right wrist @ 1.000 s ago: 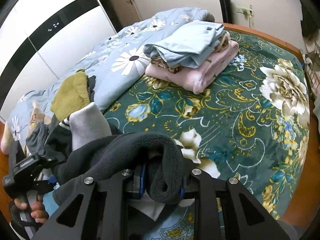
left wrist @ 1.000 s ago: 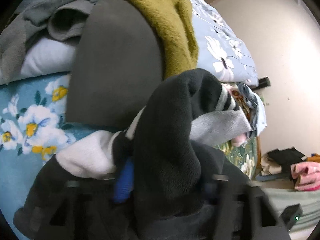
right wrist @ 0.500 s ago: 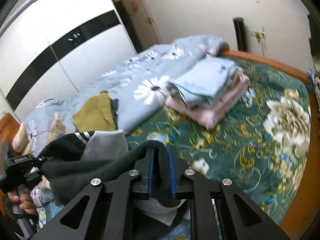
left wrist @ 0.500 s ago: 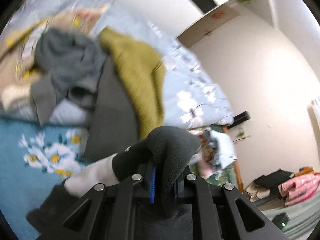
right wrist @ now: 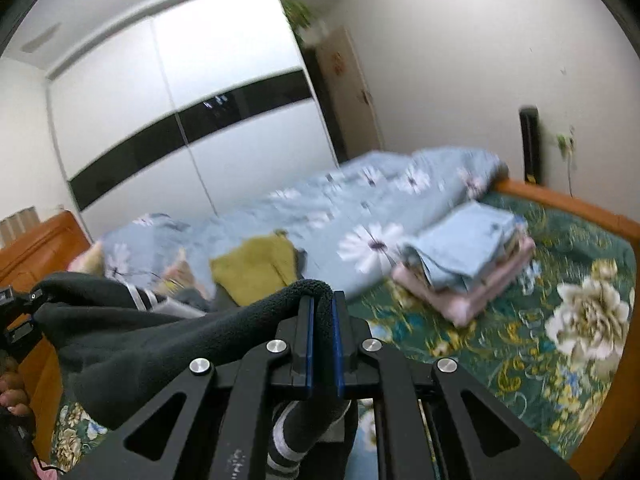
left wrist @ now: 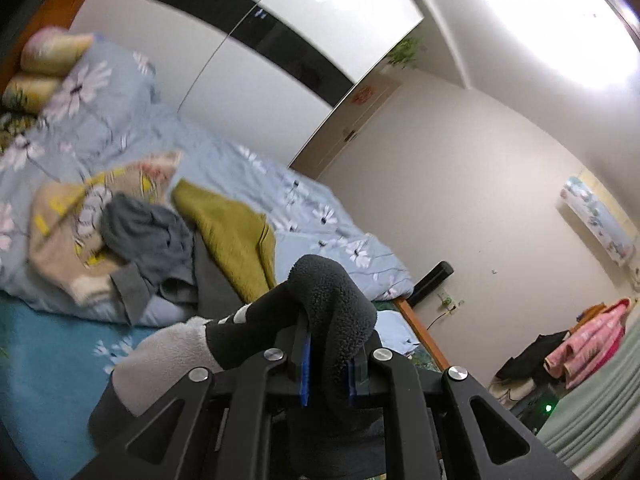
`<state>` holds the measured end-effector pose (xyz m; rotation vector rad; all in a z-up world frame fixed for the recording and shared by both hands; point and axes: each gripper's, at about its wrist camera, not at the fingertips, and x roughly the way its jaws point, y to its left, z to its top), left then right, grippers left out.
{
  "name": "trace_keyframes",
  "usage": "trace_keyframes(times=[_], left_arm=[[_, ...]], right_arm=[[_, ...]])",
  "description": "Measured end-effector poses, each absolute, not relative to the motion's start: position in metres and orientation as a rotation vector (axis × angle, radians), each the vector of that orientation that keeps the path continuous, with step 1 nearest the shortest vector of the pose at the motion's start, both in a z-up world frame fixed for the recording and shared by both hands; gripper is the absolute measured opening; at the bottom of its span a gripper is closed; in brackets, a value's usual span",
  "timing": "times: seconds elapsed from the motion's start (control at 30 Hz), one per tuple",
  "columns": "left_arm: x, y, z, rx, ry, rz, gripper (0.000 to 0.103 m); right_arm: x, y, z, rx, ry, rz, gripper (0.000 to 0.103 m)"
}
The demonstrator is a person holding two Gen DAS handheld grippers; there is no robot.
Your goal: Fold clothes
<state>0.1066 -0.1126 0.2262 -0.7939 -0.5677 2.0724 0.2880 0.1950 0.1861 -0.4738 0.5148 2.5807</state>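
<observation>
Left gripper (left wrist: 326,364) and right gripper (right wrist: 322,344) each clench a dark fleece garment (right wrist: 168,336) above the bed (right wrist: 580,360); keeping it taut should flatten it.

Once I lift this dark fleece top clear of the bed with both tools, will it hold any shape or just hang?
The dark fleece top sags between the right tool and the left tool, so it likely hangs limp. Its thick pile bunches between the pads, so it probably won't slip. A striped cuff dangles below and may swing.
</observation>
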Motion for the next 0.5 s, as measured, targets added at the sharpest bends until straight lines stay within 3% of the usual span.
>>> trace_keyframes(times=[0.5], left_arm=[[0.185, -0.224, 0.300, -0.537, -0.515, 2.066, 0.013]], right_arm=[[0.352, 0.093, 0.273, -0.228, 0.273, 2.810, 0.006]])
